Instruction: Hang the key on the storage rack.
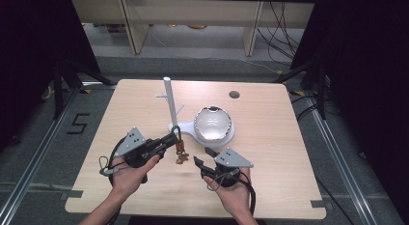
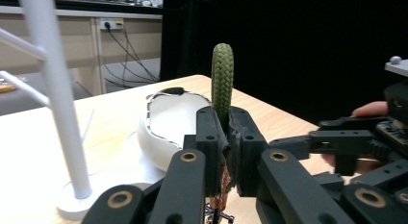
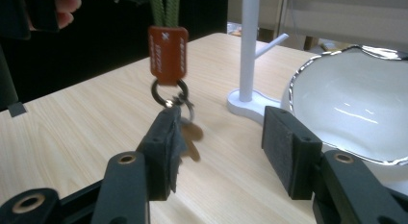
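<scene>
Nearest us in the high view, two forearms come up from the bottom edge, each hand gripping a black tool. At the left we see the left gripper [image 1: 172, 136], its jaws pressed together on a green braided cord loop [image 2: 222, 80]. In the left gripper view that loop stands upright above the jaw tips, its long axis vertical. From the cord hangs a red-brown leather tag [image 3: 167, 55], a dark ring [image 3: 169, 93] and a brownish key piece [image 1: 182, 158] dangling just above the table, so the keychain runs top to bottom, loop up and key down. The tag carries a small pale cross-like mark and stamped lettering along its edges, too small for us to read.

Moving right, a white stand [image 1: 170, 103] with thin side pegs rises from a flat white base, and just beside it sits a white bowl [image 1: 213, 122] with a wavy silver rim. Right of the hanging key, the right gripper [image 1: 204, 156] rests low near the front edge, its jaws spread apart and holding nothing; in the right gripper view the keychain hangs beyond them, over the left jaw.

We note the pale wood-grain table [image 1: 270, 138] has a round cable hole [image 1: 234, 94] near its far edge. On the grey floor at left, black tape forms a "5" [image 1: 79, 123]. Beyond stand light wooden furniture legs, loose cables and black curtains on both sides.
</scene>
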Available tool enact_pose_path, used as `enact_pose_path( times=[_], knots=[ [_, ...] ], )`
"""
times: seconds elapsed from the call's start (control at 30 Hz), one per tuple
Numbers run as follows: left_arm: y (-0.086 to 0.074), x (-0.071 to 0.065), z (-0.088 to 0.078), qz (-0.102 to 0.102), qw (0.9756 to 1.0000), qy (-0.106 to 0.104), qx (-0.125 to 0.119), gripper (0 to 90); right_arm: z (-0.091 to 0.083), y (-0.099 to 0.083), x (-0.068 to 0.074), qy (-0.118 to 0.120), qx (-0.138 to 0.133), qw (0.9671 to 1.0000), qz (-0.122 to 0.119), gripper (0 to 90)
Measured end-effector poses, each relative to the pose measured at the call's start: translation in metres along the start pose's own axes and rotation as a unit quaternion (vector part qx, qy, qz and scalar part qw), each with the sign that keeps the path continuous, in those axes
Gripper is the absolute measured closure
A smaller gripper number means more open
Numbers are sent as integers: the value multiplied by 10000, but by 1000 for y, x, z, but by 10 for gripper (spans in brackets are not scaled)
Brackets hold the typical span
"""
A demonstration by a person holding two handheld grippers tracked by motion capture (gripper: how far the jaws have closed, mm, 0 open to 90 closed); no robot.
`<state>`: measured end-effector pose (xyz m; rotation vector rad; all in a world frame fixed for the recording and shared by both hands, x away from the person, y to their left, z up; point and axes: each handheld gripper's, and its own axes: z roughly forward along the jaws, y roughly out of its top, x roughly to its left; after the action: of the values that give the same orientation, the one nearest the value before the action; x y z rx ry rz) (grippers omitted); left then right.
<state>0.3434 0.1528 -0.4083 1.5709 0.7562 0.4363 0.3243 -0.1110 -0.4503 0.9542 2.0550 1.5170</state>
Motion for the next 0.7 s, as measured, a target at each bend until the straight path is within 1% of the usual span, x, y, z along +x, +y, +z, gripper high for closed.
enact_pose_path(
  times=[0.03, 0.07, 0.13, 0.17, 0.2, 0.27, 0.3, 0.33, 0.37, 0.4, 0.43, 0.47, 0.5, 0.57, 0.6, 0.63, 0.7],
  knots=[
    [0, 1, -1, 30, 10000, 37, 4, 833, -1, 0, 0, -60, 30, 10000, -5, 497],
    [0, 3, -2, 24, 10000, 73, -3, 834, -1, -1, -3, 32, -14, 10000, -76, 497],
    [1, 5, -4, 53, 9999, 145, -3, 834, -5, -2, -2, -87, 72, 9999, 71, 497],
    [1, 6, -4, 68, 9998, 173, 6, 833, -5, -3, -5, -61, -5, 10000, -23, 498],
    [1, 8, -5, 90, 9998, 203, 6, 834, -6, -3, -6, -96, 50, 9999, -59, 498],
    [1, 10, -7, 117, 9996, 261, 5, 833, -8, -4, -7, -147, 51, 9999, -66, 498],
    [1, 11, -7, 122, 9995, 292, 9, 833, -9, -4, -7, -94, 32, 10000, -1, 498],
    [1, 12, -8, 142, 9995, 277, -9, 834, -10, -5, -9, -116, 31, 9999, -24, 499],
    [1, 13, -9, 144, 9993, 346, 40, 833, -10, -5, -9, -131, 47, 9999, -15, 499],
    [1, 13, -9, 144, 9993, 346, 40, 834, -11, -6, -9, -174, 56, 9998, -49, 499],
    [1, 16, -10, 140, 9991, 393, 28, 833, -12, -6, -10, -179, 73, 9998, -57, 499],
    [1, 17, -11, 140, 9991, 412, 13, 833, -12, -7, -11, -154, 79, 9998, -22, 499],
    [1, 18, -11, 129, 9990, 438, 9, 833, -13, -8, -11, -186, 50, 9998, 38, 498],
    [2, 20, -13, 126, 9987, 495, 0, 834, -14, -8, -13, -158, 80, 9998, -20, 498],
    [2, 20, -13, 126, 9987, 495, 0, 833, -16, -9, -13, -209, 131, 9997, 6, 498],
    [3, 22, -15, 106, 9981, 607, 20, 833, -16, -9, -15, -241, 116, 9996, -86, 498],
    [3, 23, -16, 77, 9979, 647, 17, 833, -16, -10, -16, -242, 95, 9996, -130, 498]
  ],
)
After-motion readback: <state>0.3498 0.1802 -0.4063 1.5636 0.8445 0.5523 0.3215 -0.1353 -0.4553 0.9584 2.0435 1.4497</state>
